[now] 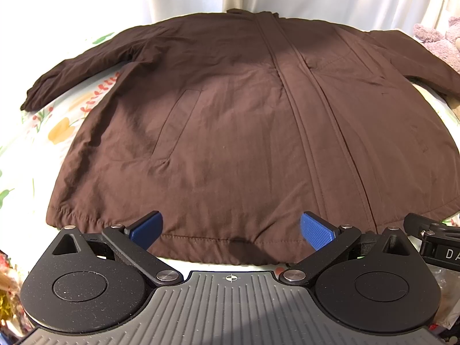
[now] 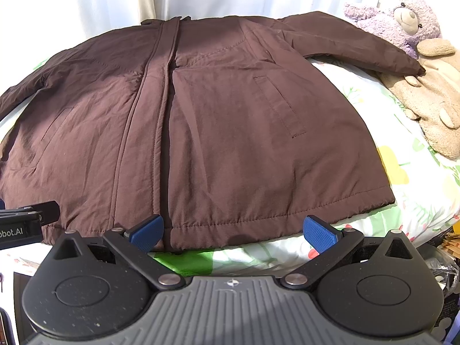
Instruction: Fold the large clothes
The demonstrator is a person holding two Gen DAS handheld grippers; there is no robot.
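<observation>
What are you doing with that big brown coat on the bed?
A person is about to fold it, holding a pair of tongs in each hand. The brown jacket lies spread flat, front up, sleeves out, on a flowery bedsheet. The left tongs and right tongs both hover open near its bottom hem, gripping nothing yet. A purple teddy bear sits near one sleeve.

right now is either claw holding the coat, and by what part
Nothing is held. The left claw and the right claw are both open, near the bottom hem of the brown coat, which lies spread flat on the bed.
</observation>
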